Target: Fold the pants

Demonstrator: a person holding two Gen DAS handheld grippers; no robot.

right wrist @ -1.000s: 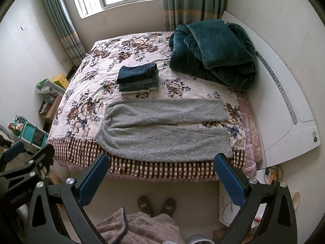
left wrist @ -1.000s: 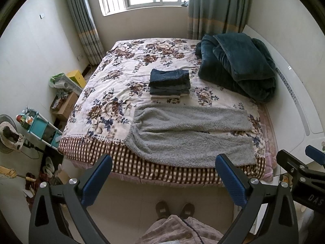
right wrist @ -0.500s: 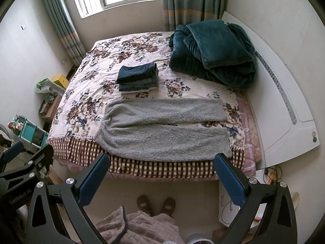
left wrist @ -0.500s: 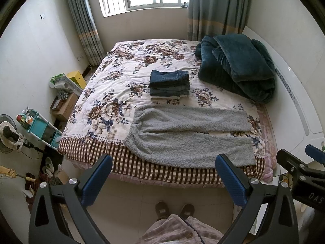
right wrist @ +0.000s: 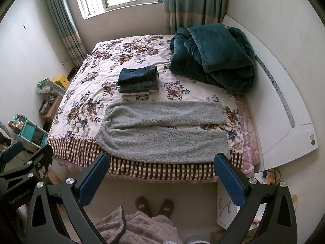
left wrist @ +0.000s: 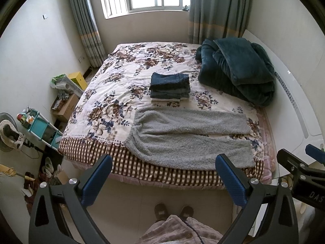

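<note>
Grey fleece pants (left wrist: 189, 134) lie flat across the near edge of the flowered bed (left wrist: 113, 93), waist to the left, both legs stretched right; they also show in the right wrist view (right wrist: 164, 132). My left gripper (left wrist: 163, 168) is open and empty, held above the floor in front of the bed. My right gripper (right wrist: 161, 167) is open and empty too, at the same height to its right. Neither touches the pants.
A stack of folded jeans (left wrist: 170, 87) sits behind the pants. A dark green blanket (left wrist: 235, 71) is heaped at the bed's right, by the white headboard (left wrist: 292, 105). Boxes and a teal rack (left wrist: 40, 128) stand on the floor left. My feet (left wrist: 173, 211) are below.
Both grippers have drifted very slightly; the view of the bed barely shifts. The pants have not moved and both grippers stay open.
</note>
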